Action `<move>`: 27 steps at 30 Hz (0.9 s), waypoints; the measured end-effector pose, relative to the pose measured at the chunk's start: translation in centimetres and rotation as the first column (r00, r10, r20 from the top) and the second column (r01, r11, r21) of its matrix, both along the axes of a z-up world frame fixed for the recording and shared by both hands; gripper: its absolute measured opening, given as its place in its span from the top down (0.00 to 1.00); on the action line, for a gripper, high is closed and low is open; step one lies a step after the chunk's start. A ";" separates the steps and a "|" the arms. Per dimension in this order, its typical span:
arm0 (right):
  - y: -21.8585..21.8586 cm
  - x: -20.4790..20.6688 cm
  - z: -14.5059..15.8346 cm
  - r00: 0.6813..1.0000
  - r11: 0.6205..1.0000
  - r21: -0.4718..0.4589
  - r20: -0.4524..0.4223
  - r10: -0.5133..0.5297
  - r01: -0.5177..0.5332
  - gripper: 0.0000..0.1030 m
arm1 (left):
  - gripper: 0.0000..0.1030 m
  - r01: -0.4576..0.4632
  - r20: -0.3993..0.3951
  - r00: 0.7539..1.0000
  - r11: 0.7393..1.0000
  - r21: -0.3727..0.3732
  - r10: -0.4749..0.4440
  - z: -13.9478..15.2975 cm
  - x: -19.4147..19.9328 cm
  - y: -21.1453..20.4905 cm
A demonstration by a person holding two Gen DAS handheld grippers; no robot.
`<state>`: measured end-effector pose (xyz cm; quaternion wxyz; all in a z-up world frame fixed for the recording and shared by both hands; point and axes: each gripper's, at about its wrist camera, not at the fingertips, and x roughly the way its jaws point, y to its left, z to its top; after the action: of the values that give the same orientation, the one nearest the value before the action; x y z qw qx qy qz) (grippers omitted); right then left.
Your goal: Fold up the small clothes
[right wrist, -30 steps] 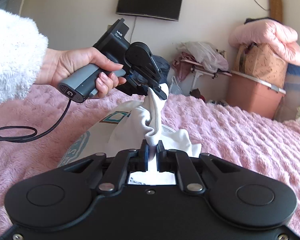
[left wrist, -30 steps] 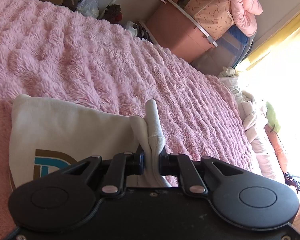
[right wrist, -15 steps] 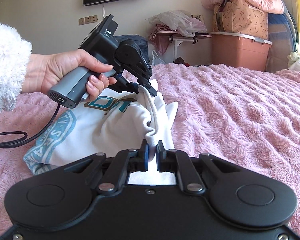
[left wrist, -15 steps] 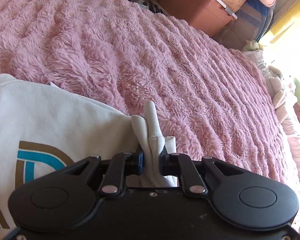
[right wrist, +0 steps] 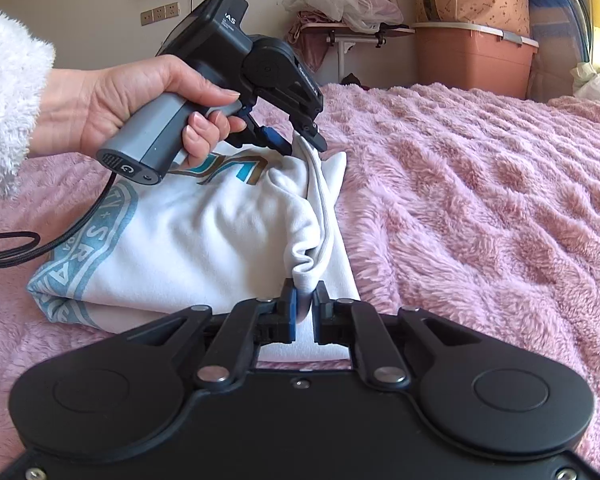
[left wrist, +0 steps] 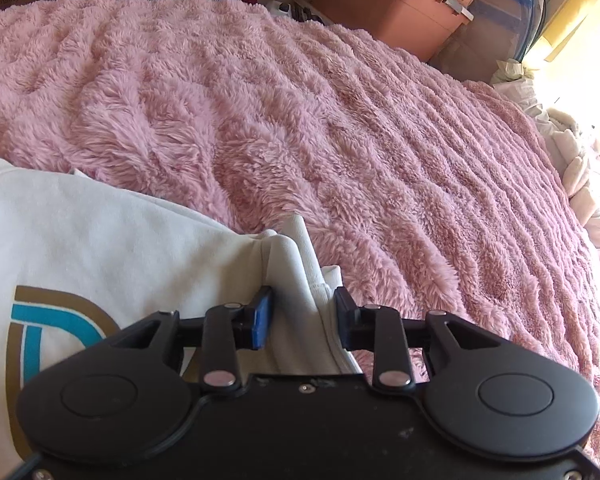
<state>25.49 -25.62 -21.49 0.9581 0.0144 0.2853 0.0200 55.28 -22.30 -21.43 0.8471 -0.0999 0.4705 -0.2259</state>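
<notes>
A white sweatshirt [left wrist: 120,248] with a teal and gold print lies folded on the pink fluffy blanket [left wrist: 340,120]. My left gripper [left wrist: 303,312] sits low over the fold's far corner. Its jaws are opening, and the ribbed white edge lies loose between the separated pads. In the right wrist view the sweatshirt [right wrist: 204,232] rests on the blanket [right wrist: 480,200], and the left gripper [right wrist: 300,140] is held by a hand [right wrist: 132,96] in a white fleece sleeve. My right gripper [right wrist: 305,304] is shut on a bunched bit of the near corner.
A brown storage bin [right wrist: 472,60] with bags on top stands past the bed's far edge, beside a small rack of clothes [right wrist: 340,8]. A black cable [right wrist: 12,248] trails over the blanket at left. Pale bedding [left wrist: 572,152] is heaped along the bed's right side.
Both grippers came down and laid the raised sweatshirt edge onto the folded part. The left jaws, pinched on the cloth before, have spread apart. The right jaws stay pinched.
</notes>
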 end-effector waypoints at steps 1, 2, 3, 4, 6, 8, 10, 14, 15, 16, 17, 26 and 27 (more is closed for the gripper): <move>0.0 -0.1 -0.1 1.000 1.000 0.004 -0.004 -0.004 0.004 0.93 | 0.69 0.002 0.004 1.000 1.000 0.006 -0.002 0.0 -0.1 -0.1; 0.0 -0.1 -0.1 1.000 1.000 0.001 -0.009 -0.006 0.006 0.93 | 0.69 0.003 0.010 1.000 1.000 0.004 -0.003 0.1 -0.2 -0.2; 0.1 -0.2 -0.2 1.000 1.000 -0.003 -0.011 -0.008 0.008 0.93 | 0.68 0.004 0.016 1.000 1.000 -0.011 -0.004 0.3 -0.4 -0.1; 0.2 -0.3 -0.3 1.000 1.000 -0.005 -0.008 -0.014 0.014 0.93 | 0.68 0.005 0.019 1.000 1.000 -0.031 -0.004 0.7 -0.5 0.1; 0.2 -0.3 -0.4 1.000 1.000 -0.008 -0.011 -0.018 0.018 0.93 | 0.65 0.006 0.030 1.000 0.997 -0.082 -0.004 1.8 -0.9 0.8; 0.1 -0.1 -0.7 0.999 1.000 -0.008 -0.034 -0.024 0.023 0.92 | 0.63 0.036 0.055 0.998 0.992 -0.117 -0.030 3.6 -2.0 1.7; -0.4 -0.1 -1.1 0.998 0.999 0.021 -0.051 -0.031 0.032 0.89 | 0.63 0.078 0.089 0.994 0.990 -0.119 -0.068 5.2 -3.6 2.9; -1.4 -1.2 -0.6 0.998 0.999 0.026 -0.048 -0.042 0.043 0.84 | 0.61 0.154 0.167 0.976 0.986 -0.063 -0.142 7.5 -8.6 6.8; -1.6 -1.5 -0.3 0.998 0.999 0.024 -0.043 -0.039 0.040 0.84 | 0.61 0.164 0.182 0.971 0.986 -0.041 -0.154 7.8 -10.3 8.3; -1.8 -1.9 0.0 0.999 0.999 0.026 -0.036 -0.034 0.035 0.83 | 0.60 0.166 0.191 0.969 0.986 -0.033 -0.156 7.9 -11.6 9.5; -2.1 -2.3 0.5 0.999 0.999 0.032 -0.018 -0.029 0.029 0.81 | 0.60 0.164 0.199 0.968 0.986 -0.029 -0.155 7.8 -13.0 10.9; -2.4 0.3 2.7 0.996 0.997 0.024 0.033 0.079 -0.080 0.62 | 0.59 0.059 0.123 0.991 0.997 -0.041 -0.053 2.1 -20.3 17.8; -2.2 0.9 2.6 0.997 0.997 0.019 0.023 0.079 -0.079 0.62 | 0.59 0.052 0.117 0.992 0.997 -0.052 -0.046 1.6 -20.6 18.0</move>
<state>26.35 -27.85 -18.88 0.9595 0.0123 0.2749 0.0608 34.67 -4.28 -19.88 0.8641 -0.0984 0.4164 -0.2650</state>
